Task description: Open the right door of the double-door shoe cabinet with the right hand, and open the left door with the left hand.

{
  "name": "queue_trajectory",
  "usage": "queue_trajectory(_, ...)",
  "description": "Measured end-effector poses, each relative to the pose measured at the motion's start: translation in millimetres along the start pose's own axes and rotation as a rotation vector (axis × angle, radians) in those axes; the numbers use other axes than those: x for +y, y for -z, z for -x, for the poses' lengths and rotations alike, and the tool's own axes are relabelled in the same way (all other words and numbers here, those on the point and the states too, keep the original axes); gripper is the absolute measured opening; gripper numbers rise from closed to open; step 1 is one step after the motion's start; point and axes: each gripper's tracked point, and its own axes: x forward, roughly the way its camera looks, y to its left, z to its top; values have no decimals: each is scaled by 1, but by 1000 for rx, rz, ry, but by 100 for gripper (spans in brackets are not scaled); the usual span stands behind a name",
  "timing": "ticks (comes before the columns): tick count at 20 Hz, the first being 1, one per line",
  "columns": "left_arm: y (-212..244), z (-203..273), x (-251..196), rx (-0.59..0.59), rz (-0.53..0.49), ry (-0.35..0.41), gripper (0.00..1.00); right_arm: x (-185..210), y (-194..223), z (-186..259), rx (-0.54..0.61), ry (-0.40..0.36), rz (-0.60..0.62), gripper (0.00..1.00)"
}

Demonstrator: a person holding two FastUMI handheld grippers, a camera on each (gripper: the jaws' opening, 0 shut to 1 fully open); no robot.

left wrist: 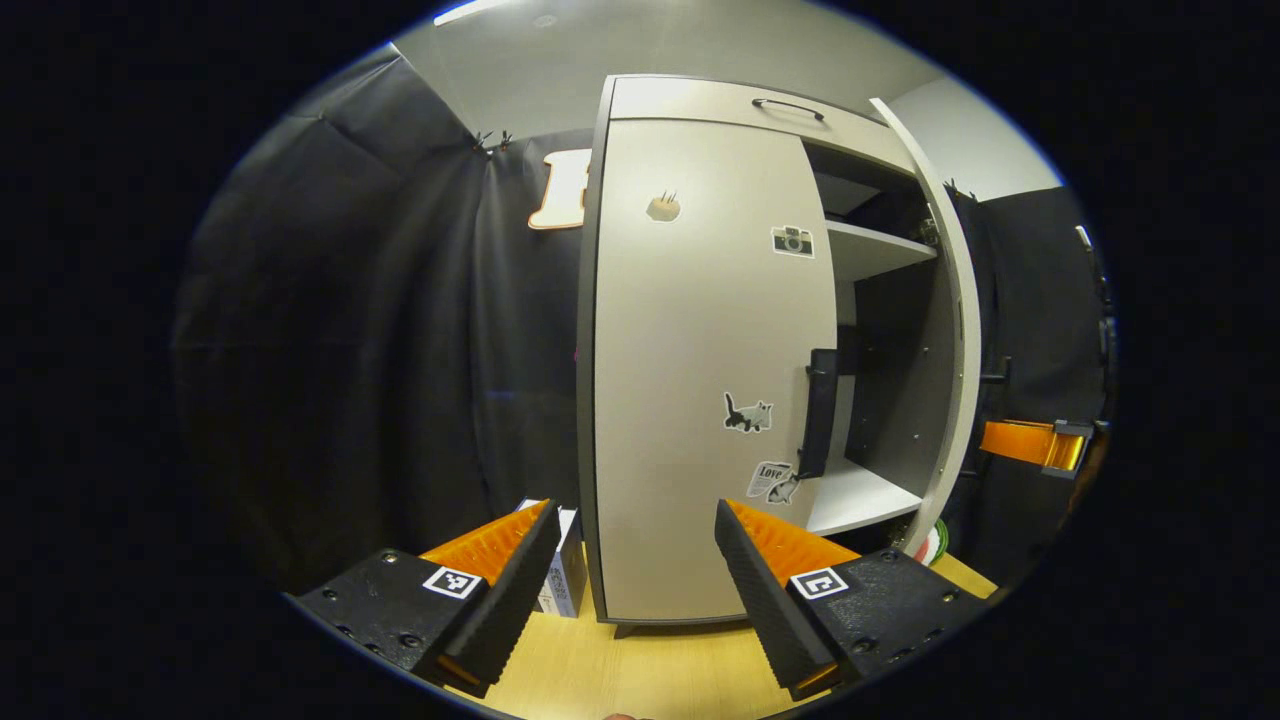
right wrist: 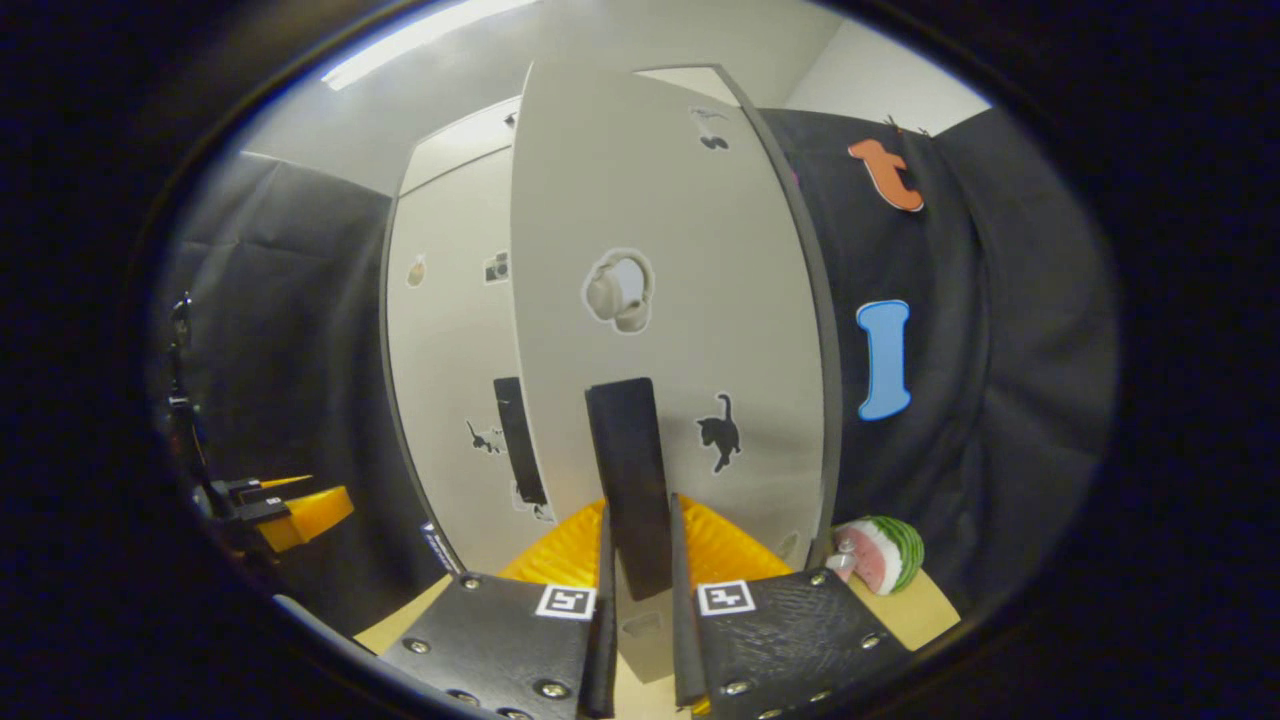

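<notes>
The pale shoe cabinet (left wrist: 700, 110) stands on a wooden surface. Its left door (left wrist: 690, 380) is closed, with a black vertical handle (left wrist: 818, 410) at its right edge. My left gripper (left wrist: 635, 515) is open, held a short way in front of that door's lower part and touching nothing. The right door (right wrist: 670, 230) is swung outward, baring the shelves (left wrist: 865, 495). My right gripper (right wrist: 640, 510) is shut on the right door's black handle (right wrist: 625, 450). The right gripper (left wrist: 1030, 443) also shows past the open door's edge (left wrist: 950, 300).
A small box (left wrist: 565, 570) stands by the cabinet's left foot. A watermelon-slice toy (right wrist: 880, 550) lies by the open door's lower corner. A drawer with a handle (left wrist: 788, 105) tops the cabinet. Black cloth walls enclose both sides.
</notes>
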Motion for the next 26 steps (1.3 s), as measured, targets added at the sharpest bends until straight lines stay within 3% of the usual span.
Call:
queue_trajectory(3,1,0,-15,-1,8,38,96,-7,-1,6,-9,32,-32,23)
queue_trajectory(4,1,0,-22,0,12,52,96,-8,-8,31,-24,23,-15,23)
queue_trajectory(5,1,1,-27,-2,15,64,96,-12,-10,4,-23,23,-14,10)
queue_trajectory(6,1,1,-33,-4,16,76,96,-18,-7,14,-19,51,-1,8)
queue_trajectory(9,3,3,-49,-1,17,108,96,-24,-7,15,-33,78,37,8)
queue_trajectory(12,2,7,-54,-7,16,116,96,-28,-6,22,-41,104,-18,7)
queue_trajectory(19,2,6,-67,-4,44,123,96,-91,-17,42,-73,273,-70,7)
queue_trajectory(23,3,7,-88,-3,37,157,96,-128,-20,48,-80,349,6,2)
queue_trajectory(24,2,7,-92,-2,36,162,96,-131,-22,49,-82,343,3,10)
queue_trajectory(25,2,6,-96,-3,36,165,96,-134,-23,50,-81,336,-5,1)
queue_trajectory(26,3,4,-101,-1,38,169,96,-139,-24,51,-80,338,-11,1)
